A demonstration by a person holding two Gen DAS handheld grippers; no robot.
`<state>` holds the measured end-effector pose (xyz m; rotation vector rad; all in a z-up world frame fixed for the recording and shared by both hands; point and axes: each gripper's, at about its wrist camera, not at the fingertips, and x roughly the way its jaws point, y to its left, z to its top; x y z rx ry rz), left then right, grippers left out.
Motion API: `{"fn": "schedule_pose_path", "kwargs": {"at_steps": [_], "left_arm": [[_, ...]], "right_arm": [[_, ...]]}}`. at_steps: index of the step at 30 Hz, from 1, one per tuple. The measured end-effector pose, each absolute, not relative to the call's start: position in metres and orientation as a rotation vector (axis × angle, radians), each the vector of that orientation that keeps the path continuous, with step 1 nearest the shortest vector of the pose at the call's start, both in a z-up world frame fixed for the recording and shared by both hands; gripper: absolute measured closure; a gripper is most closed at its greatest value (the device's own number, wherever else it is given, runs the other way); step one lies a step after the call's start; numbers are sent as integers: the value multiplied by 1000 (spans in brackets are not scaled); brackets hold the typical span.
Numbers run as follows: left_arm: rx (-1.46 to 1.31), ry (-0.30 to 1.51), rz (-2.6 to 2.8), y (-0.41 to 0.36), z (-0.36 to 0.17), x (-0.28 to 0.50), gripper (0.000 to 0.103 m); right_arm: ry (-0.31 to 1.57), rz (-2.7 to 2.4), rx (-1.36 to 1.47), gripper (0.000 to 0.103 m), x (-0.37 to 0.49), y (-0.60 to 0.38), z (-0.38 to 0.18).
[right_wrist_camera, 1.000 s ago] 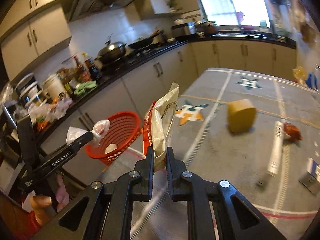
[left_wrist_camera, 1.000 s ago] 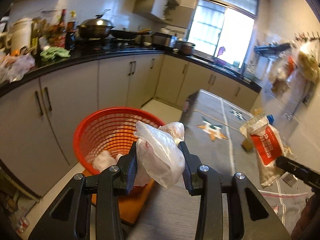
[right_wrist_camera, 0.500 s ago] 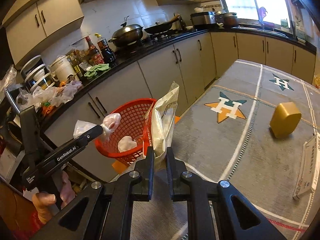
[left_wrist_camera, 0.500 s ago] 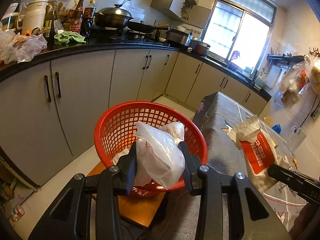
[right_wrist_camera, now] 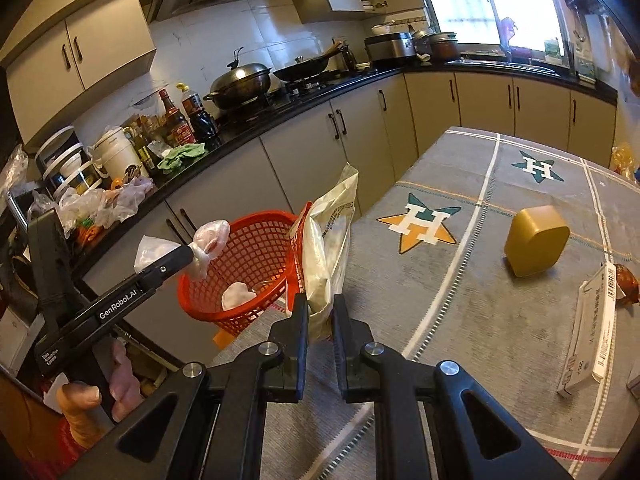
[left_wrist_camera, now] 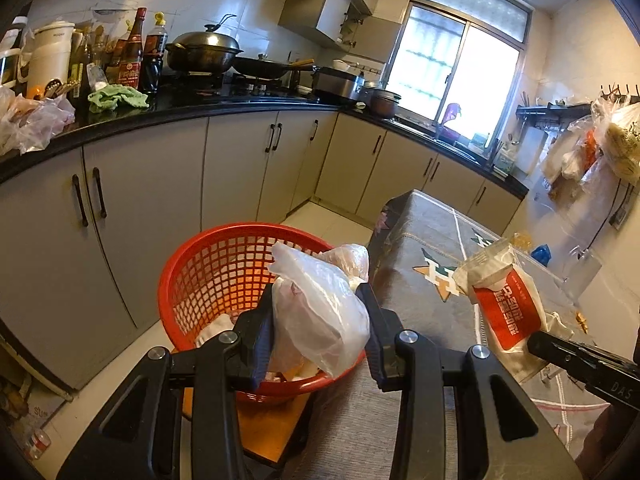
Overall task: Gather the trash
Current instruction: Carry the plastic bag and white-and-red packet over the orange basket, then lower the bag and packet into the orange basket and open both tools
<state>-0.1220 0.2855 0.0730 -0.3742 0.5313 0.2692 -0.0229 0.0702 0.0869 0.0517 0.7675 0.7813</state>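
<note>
My left gripper [left_wrist_camera: 318,322] is shut on a crumpled clear plastic bag [left_wrist_camera: 320,312] and holds it above the near rim of a red mesh basket [left_wrist_camera: 200,276]. The basket stands on an orange stool beside the table and holds white crumpled trash [right_wrist_camera: 238,296]. My right gripper [right_wrist_camera: 320,314] is shut on a red and white snack packet [right_wrist_camera: 328,248], held upright over the table's left edge next to the basket [right_wrist_camera: 248,248]. The packet also shows in the left wrist view [left_wrist_camera: 506,308]. The left gripper with its bag shows in the right wrist view [right_wrist_camera: 200,254].
A grey table cloth with star marks [right_wrist_camera: 460,280] carries a yellow box [right_wrist_camera: 536,240], a long white carton [right_wrist_camera: 592,328] and a brown wrapper [right_wrist_camera: 626,284]. Grey cabinets [left_wrist_camera: 140,200] and a cluttered black counter [left_wrist_camera: 200,106] stand behind the basket.
My left gripper has carried the plastic bag forward to just over the basket. My right gripper has moved the packet left toward the basket. Both grips are unchanged.
</note>
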Motion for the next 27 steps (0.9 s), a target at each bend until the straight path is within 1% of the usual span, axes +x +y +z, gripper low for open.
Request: {"fn": "schedule_pose_path", "kwargs": {"at_steps": [18, 27], "left_arm": [[-345, 510, 251, 268, 82, -127, 66], [-327, 505, 235, 257, 88, -127, 65]], "right_arm": [[764, 779, 62, 90, -30, 61, 85], [757, 757, 86, 90, -33, 42, 86]]}}
